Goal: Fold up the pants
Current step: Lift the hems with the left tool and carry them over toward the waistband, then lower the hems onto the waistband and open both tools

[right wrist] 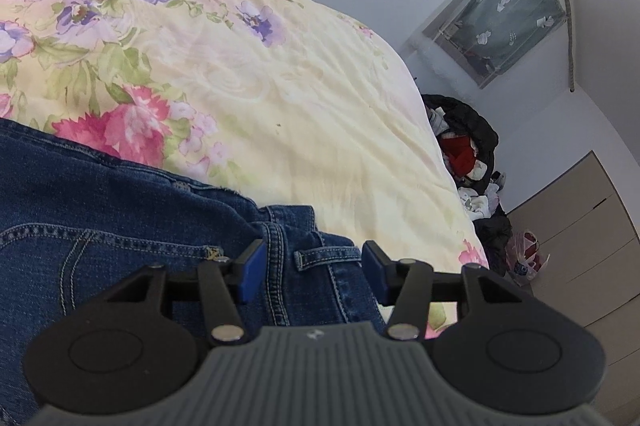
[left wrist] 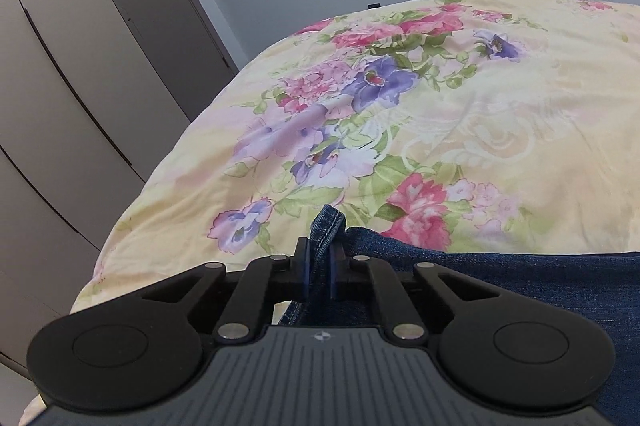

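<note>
Closest to me, my left gripper [left wrist: 320, 262] is pinching a thick stitched edge of the dark blue denim pants [left wrist: 500, 278]. The two blue pads are pressed tight on it, and a bit of the cloth sticks up past them. I hold it that way so this end comes along when I lift.

My right gripper [right wrist: 316, 266] has its jaws spread, one on each side of the waistband by the belt loop [right wrist: 324, 258]. The pads do not press on the cloth, so that end is not held yet. I think I need both ends held to fold the pants flat.

The pants lie at the near edge of the soft yellow bed cover with pink and purple flowers [right wrist: 260, 86]. The cover gives a wide place to fold on.

Far off on the right, a dark pile of clothes [right wrist: 472, 154] sits beside the bed.
</note>
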The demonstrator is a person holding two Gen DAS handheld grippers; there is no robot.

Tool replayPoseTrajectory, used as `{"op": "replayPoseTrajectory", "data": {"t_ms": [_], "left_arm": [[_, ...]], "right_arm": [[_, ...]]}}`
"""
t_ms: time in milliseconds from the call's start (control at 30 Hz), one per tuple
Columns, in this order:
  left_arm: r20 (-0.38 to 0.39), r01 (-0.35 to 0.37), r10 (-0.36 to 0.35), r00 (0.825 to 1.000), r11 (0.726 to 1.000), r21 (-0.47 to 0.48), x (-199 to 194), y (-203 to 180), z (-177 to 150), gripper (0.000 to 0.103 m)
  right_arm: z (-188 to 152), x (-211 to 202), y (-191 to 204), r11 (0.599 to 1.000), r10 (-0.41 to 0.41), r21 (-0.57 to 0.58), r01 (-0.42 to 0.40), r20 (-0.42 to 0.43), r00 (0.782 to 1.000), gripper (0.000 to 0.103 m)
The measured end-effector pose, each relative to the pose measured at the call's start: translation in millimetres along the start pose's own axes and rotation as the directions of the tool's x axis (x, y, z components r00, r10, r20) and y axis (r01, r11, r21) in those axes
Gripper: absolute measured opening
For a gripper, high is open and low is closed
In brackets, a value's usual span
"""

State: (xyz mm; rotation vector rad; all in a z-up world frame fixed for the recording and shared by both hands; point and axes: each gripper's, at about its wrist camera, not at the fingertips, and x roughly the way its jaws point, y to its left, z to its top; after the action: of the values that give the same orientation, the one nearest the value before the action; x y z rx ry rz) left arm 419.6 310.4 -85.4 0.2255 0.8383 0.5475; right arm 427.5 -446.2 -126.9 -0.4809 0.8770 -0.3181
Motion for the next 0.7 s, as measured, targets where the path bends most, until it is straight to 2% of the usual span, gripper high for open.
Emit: {"op": "replayPoseTrajectory", "data": {"t_ms": [200,233,267,333,433,533,700], "left_arm": [[-0.054,0.001,0.002,0.999,0.999,0.048,22.9,-16.9,-12.4,0.010],[-0.058,0.002,0.001,0.998,0.998,0.058,24.9,-18.5,-13.4,0.013],[-0.050,-0.006,0.010,0.999,0.997,0.071,24.7,-20.0,-14.6,0.022],[-0.040,-0.023,0.027,0.999,0.994,0.108,23.5,-21.0,-17.0,0.031],[-0.039,-0.014,0.019,0.999,0.993,0.118,17.1,-13.8,-19.3,0.040],[-0.025,0.017,-0.015,1.000,0.995,0.101,0.5,-2.2,-21.9,0.047],[-0.006,0.112,-0.112,0.994,0.989,0.098,-40.8,9.2,-29.6,0.047]], "right_arm": [[-6.7,21.8,12.7,1.000,0.024,-0.003,-0.024,-0.074,0.997,0.049],[-8.3,24.5,14.4,1.000,0.025,-0.003,-0.026,-0.079,0.997,0.049],[-10.3,27.7,16.5,1.000,0.028,0.000,-0.029,-0.085,0.996,0.049],[-12.1,31.3,19.5,1.000,0.028,0.004,-0.027,-0.092,0.995,0.049],[-9.9,30.7,22.5,1.000,0.011,-0.006,-0.012,-0.096,0.995,0.049],[-8.6,21.8,24.0,0.999,-0.014,-0.031,0.012,-0.076,0.997,0.049],[-12.9,-5.6,15.4,1.000,0.009,0.023,-0.008,-0.047,0.999,0.049]]}}
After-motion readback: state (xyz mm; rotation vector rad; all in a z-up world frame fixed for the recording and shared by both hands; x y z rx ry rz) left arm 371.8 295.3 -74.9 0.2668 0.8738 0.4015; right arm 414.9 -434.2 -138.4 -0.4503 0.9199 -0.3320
